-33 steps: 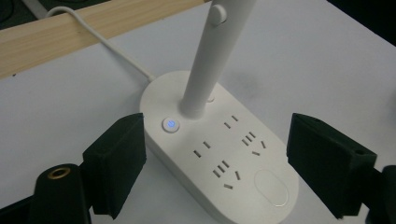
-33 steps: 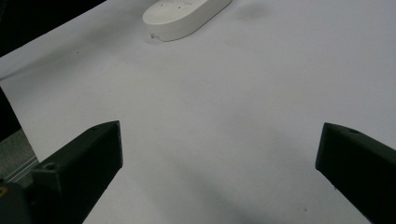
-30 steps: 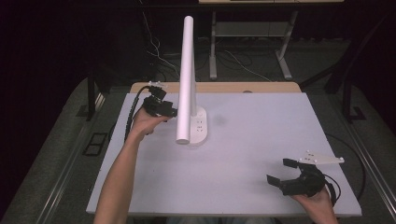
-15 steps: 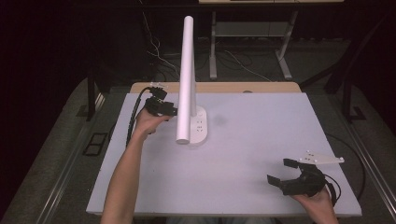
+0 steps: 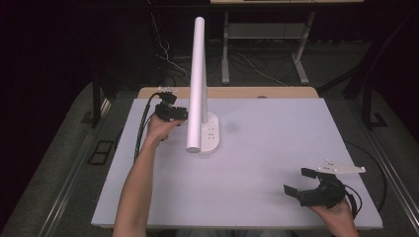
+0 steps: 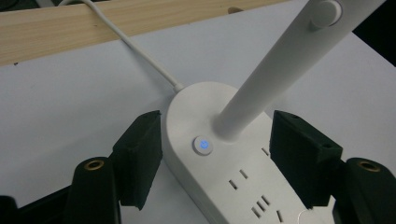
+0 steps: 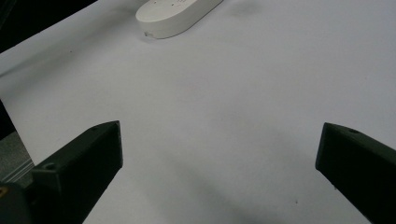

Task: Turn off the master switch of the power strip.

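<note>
One white desk lamp (image 6: 219,154) | oval socket base | blue button lit

White table top (image 5: 276,163) with a white lamp base (image 5: 211,134) (sockets on top) and its cord (image 6: 140,53)

White lamp (image 5: 200,94) stands mid-left on the table (image 5: 276,148); open surface lies right of it.
</note>
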### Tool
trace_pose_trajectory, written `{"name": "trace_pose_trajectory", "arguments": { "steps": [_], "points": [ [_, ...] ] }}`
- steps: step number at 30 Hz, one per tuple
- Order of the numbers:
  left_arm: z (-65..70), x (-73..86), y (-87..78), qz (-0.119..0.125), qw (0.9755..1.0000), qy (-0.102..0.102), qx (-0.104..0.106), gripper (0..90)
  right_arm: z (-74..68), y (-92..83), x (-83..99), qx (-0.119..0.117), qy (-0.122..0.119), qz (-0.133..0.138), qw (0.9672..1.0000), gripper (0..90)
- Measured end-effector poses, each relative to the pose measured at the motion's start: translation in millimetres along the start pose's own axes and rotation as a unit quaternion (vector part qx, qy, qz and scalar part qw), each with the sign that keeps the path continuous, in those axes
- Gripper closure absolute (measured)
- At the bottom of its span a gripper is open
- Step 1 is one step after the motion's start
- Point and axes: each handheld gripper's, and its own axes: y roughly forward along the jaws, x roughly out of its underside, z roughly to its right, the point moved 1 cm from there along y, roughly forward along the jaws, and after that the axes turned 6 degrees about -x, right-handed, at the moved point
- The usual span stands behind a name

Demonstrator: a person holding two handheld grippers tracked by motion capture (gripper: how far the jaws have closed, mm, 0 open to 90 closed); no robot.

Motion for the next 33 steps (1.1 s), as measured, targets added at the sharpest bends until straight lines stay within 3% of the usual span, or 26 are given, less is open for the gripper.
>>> {"name": "trace_pose_trajectory", "arguments": {
  "steps": [11, 19, 21, 33],
  "points": [
    [-4.0, 3.6, 7.1, 0.008, 0.9997, -0.021, 0.009, 45.7, -0.8, 1.0, 0.1, 0.001, 0.005, -0.005, 1.0, 0.0],
    [-4.0, 5.2, 13.3, 0.004, 0.9998, -0.018, 0.011, 60.0, -0.1, 1.0, 0.5, 0.002, 0.003, -0.004, 1.0, 0.0],
    [-2.9, 5.8, 14.4, 0.005, 0.9996, -0.026, 0.014, 65.3, 0.0, 0.9, 0.5, 0.002, 0.003, -0.004, 1.0, 0.0],
    [1.1, 7.5, 22.4, 0.006, 0.9993, -0.031, 0.018, 80.4, -0.2, 1.1, 0.7, 0.003, 0.002, -0.005, 1.0, 0.0]
  ]
}}
